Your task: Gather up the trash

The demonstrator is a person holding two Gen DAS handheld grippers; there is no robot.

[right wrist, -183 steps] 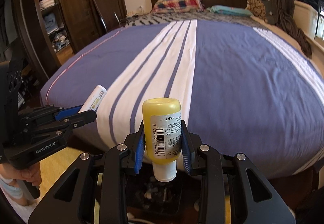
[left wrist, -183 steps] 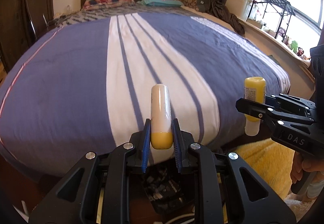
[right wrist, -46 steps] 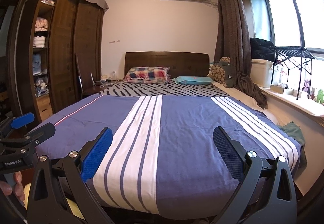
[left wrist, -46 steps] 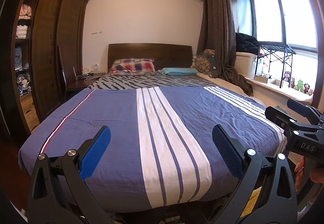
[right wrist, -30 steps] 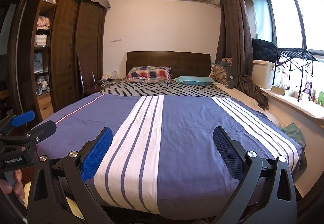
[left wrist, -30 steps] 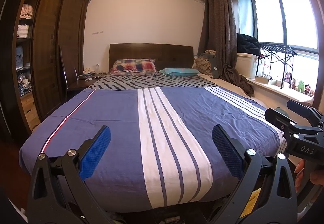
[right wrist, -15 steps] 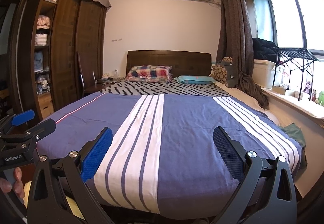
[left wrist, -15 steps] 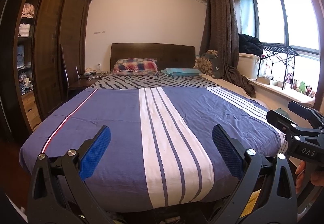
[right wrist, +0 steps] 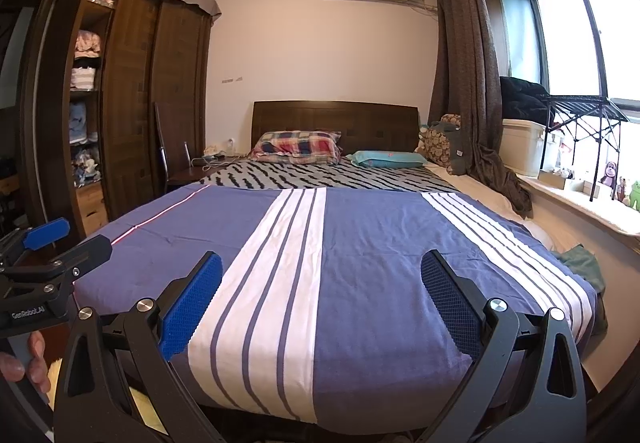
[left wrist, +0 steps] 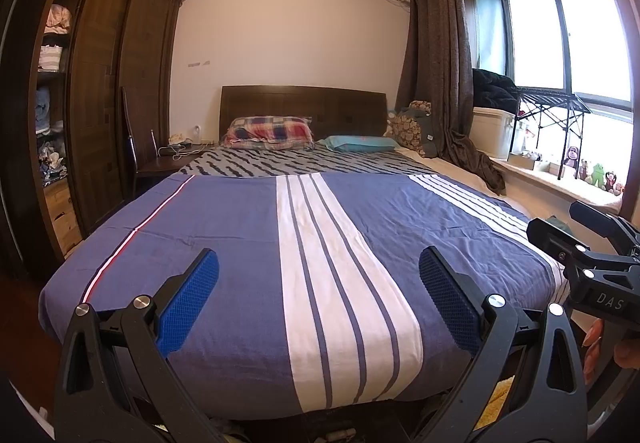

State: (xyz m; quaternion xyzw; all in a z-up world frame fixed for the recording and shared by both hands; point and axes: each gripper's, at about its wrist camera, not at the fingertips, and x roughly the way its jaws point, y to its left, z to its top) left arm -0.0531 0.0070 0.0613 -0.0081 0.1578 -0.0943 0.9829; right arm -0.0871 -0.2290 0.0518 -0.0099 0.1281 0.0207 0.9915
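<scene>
My left gripper (left wrist: 318, 263) is wide open and empty, held at the foot of the bed (left wrist: 224, 227). My right gripper (right wrist: 322, 263) is also wide open and empty beside it. Each gripper shows in the other's view: the right one at the right edge of the left wrist view (left wrist: 592, 243), the left one at the left edge of the right wrist view (right wrist: 52, 247). No trash item is visible on the blue and white striped cover. The two bottles held earlier are out of sight.
A dark wooden wardrobe (left wrist: 100, 115) with open shelves stands on the left. A window ledge (right wrist: 592, 207) with toys, a white box and a black rack runs along the right. A green cloth (right wrist: 580, 263) lies by the bed's right side. Pillows (left wrist: 268, 133) lie at the headboard.
Six seconds ago each gripper was shut on a bottle near the bed's foot; now both are open, empty and raised. Over the last second the views barely shift.
</scene>
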